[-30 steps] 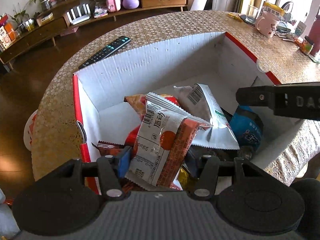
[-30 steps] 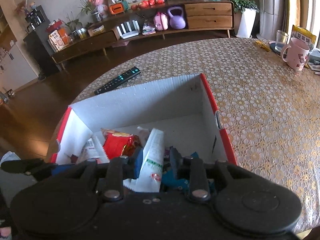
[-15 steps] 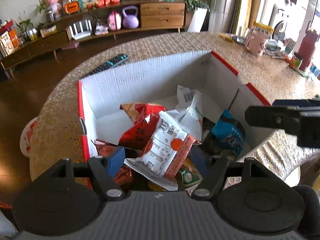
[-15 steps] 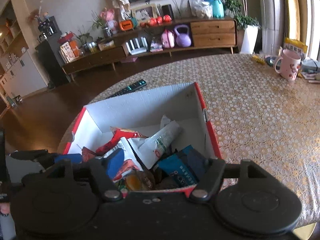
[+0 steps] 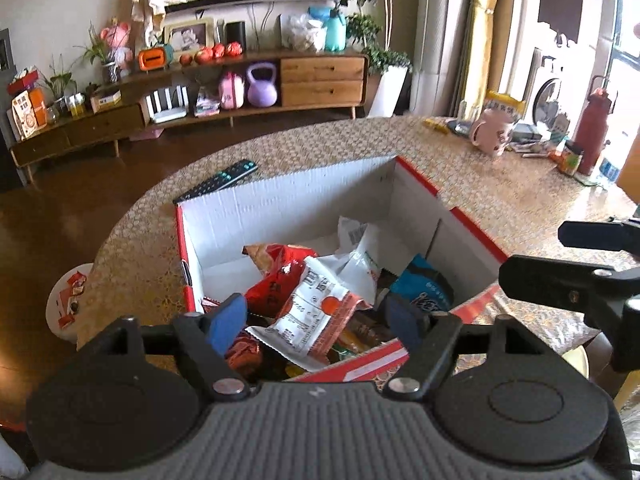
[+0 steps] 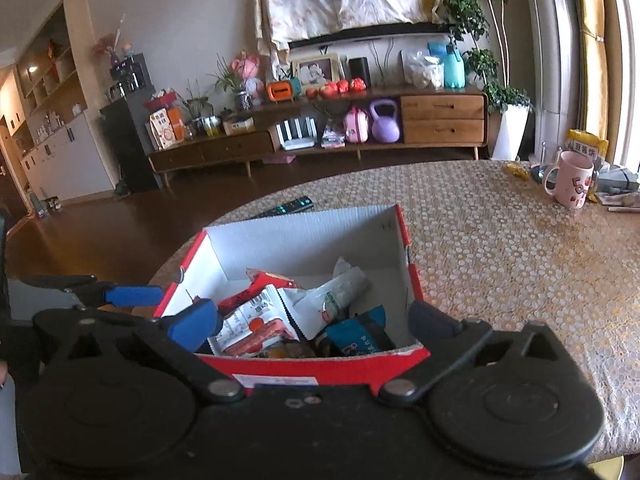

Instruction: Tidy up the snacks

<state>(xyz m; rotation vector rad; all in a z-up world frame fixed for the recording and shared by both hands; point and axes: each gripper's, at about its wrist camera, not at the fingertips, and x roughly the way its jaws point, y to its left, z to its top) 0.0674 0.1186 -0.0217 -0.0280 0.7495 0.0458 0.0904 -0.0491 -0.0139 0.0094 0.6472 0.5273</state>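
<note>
so both grippers are empty, jaws opening; left gripper point(image 5: 316, 316) has the white-orange snack packet point(image 5: 316, 312) dead ahead at 12 o'clock in the red box point(image 5: 420, 178), long axis running 7-to-1; right gripper point(image 6: 314, 322) sits further back.

— What is seen carrying everything?
— A table point(image 6: 500, 248), covered with a gold, flower-patterned cloth, its far edge curved.

— What is set directly on it?
— A red-and-white cardboard box point(image 6: 304, 236) is placed near the front edge. A black remote control point(image 5: 218, 179) is laid just behind the box's far wall. Well apart, toward the far right, a pink mug point(image 6: 570, 184) is stood upright, with a yellow packet point(image 6: 586, 144) seen behind it.

— Anything more on that side?
— A dark red bottle point(image 5: 596, 128) is stood upright near the right edge, and small papers and jars are scattered beside it, too small to be told.
</note>
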